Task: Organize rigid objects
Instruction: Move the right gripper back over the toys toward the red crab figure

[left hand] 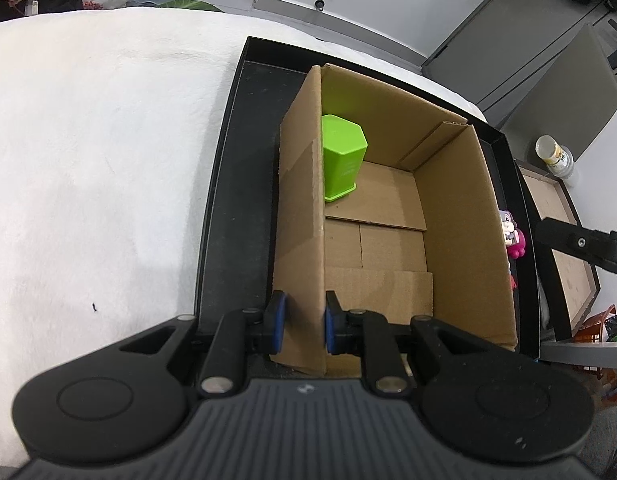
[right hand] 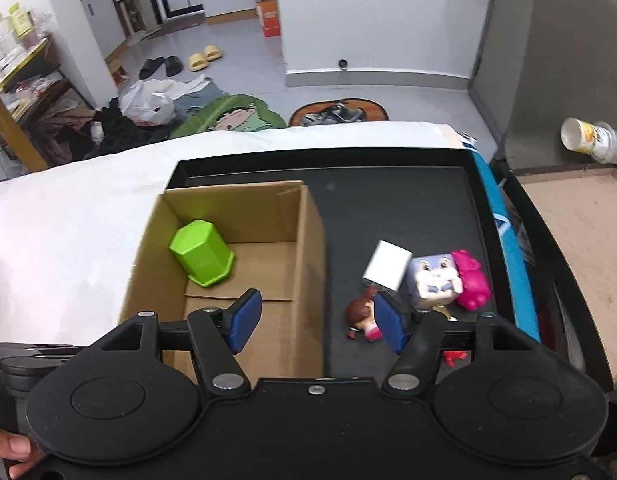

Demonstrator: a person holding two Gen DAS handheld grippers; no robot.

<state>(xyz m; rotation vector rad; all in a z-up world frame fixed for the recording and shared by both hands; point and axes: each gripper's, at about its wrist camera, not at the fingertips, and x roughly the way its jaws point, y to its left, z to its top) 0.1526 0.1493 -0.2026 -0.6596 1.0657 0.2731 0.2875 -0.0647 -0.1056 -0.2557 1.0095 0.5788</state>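
The left gripper (left hand: 304, 326) had its blue fingers (left hand: 277, 322) clamped on the near left wall of the cardboard box (left hand: 464, 240), one pad on each side. Beyond those fingers, a green cup (left hand: 342, 158) stood upside down in the box's far left corner. The box sat in a black tray (left hand: 232, 216) on a white-covered bench (left hand: 100, 160). The right gripper (right hand: 318, 320) hovered with fingers (right hand: 244, 320) spread wide and empty, straddling the box's right wall. By its right finger lay a small doll (right hand: 360, 312); just beyond it, a white block (right hand: 386, 266), a grey rabbit figure (right hand: 434, 280) and a pink toy (right hand: 472, 280).
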